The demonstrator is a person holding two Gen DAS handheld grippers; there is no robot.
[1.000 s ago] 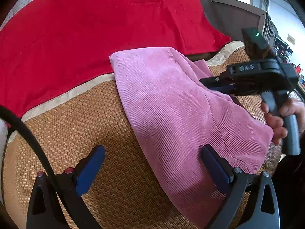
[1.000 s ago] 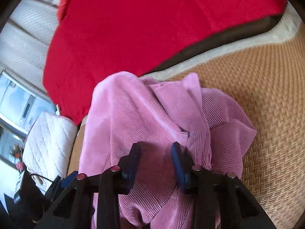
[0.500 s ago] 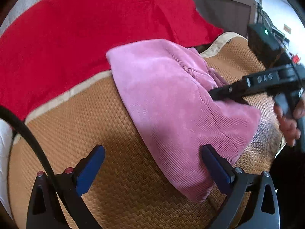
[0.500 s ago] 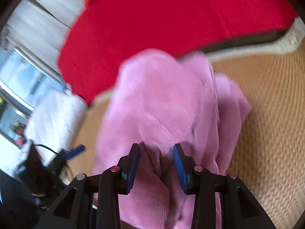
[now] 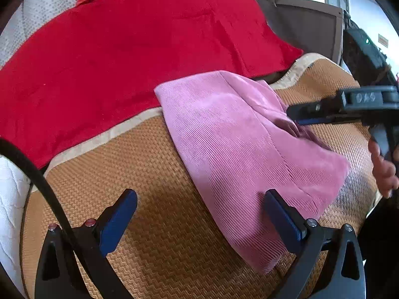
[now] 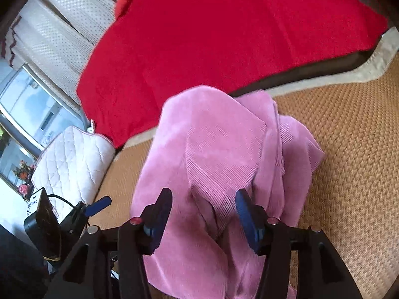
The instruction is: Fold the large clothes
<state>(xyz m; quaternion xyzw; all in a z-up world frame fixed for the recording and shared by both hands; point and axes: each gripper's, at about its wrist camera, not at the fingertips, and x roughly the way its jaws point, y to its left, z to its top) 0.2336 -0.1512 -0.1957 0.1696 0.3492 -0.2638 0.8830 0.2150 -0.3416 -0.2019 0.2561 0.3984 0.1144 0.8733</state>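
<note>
A pink corduroy garment (image 5: 239, 144) lies folded in a long strip on the woven mat (image 5: 149, 199); it also shows in the right wrist view (image 6: 219, 149). My left gripper (image 5: 199, 214) is open and empty, low over the mat, its right finger at the garment's near edge. My right gripper (image 6: 203, 214) is open above the garment's bunched near end, a raised fold between its fingers without being pinched. The right gripper also shows in the left wrist view (image 5: 299, 115), at the garment's right side.
A red blanket (image 5: 124, 49) covers the far side beyond the mat's beige border. A white quilted cushion (image 6: 72, 159) sits at the mat's left end. A brown headboard (image 5: 304, 25) stands at the back right.
My right gripper has opened wider and let go of the pink fold. The garment has settled flatter on the mat. My left gripper stayed open and shifted slightly.
</note>
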